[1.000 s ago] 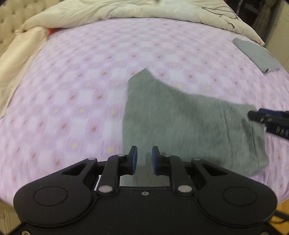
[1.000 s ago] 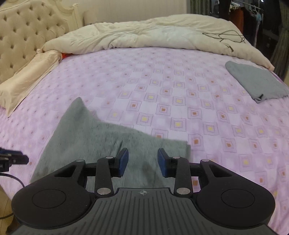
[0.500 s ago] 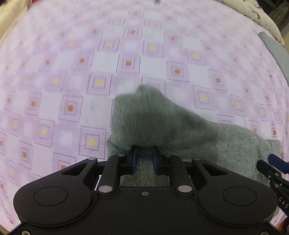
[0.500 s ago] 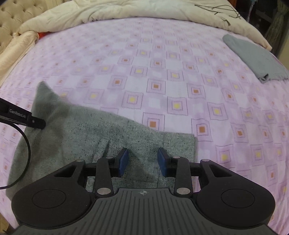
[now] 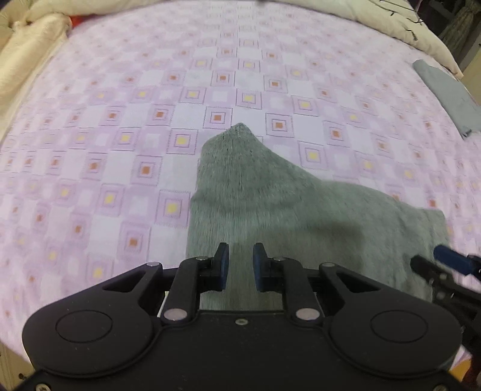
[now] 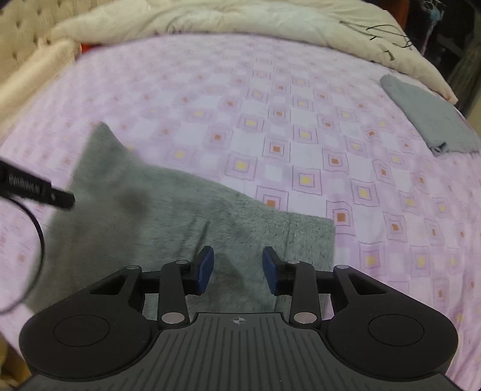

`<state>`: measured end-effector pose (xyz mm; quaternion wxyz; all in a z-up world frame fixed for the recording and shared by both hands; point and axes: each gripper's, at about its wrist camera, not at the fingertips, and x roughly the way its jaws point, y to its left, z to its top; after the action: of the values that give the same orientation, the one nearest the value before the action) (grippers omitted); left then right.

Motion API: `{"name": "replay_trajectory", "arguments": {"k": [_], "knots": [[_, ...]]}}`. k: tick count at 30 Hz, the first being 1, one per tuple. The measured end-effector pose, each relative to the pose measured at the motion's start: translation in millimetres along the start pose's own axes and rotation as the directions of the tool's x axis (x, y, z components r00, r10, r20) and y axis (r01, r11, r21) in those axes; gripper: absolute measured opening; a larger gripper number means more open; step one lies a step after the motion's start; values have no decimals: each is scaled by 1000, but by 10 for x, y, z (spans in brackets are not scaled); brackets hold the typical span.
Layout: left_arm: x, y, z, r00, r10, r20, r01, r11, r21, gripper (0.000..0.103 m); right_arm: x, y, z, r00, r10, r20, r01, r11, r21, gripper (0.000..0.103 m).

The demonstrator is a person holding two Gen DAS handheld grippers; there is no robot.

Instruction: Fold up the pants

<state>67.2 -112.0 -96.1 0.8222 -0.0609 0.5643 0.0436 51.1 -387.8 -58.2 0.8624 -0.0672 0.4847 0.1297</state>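
Note:
The grey pants lie folded on the purple patterned bedsheet, with a pointed corner toward the far side. My left gripper hovers over their near left edge with its jaws a little apart and nothing between them. My right gripper is open over the near right part of the pants. The right gripper's tip shows at the right edge of the left wrist view. The left gripper's tip shows at the left of the right wrist view.
A second folded grey garment lies at the far right of the bed. A cream duvet is bunched along the far side, with a cream pillow and tufted headboard at the left. A black cable lies on the duvet.
My left gripper was shut down on the pants half a second ago; it has opened and lifted back. The right gripper has also pulled back slightly, still open.

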Motion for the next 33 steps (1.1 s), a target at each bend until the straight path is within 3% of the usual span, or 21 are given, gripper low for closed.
{"name": "replay_trajectory", "arguments": {"k": [7,15,23,33], "knots": [[-421,-184,-315,998,34,56,-37,997,65,23,-574,5,-173,994,47,103,-48,999,6,35],[-765,-250,-672,994,48,99,-55,996,66,23,-1039,33,-391,983,71,172,-83,995,64,35],[-852,-257,-906,994,41,97,-43,999,28,24,-1202,95,-560,978,83,193,-96,994,60,35],[-808,-343,-1006,995,46,85,-51,997,53,24,-1179,119,-593,979,90,182,-105,991,78,35]]}}
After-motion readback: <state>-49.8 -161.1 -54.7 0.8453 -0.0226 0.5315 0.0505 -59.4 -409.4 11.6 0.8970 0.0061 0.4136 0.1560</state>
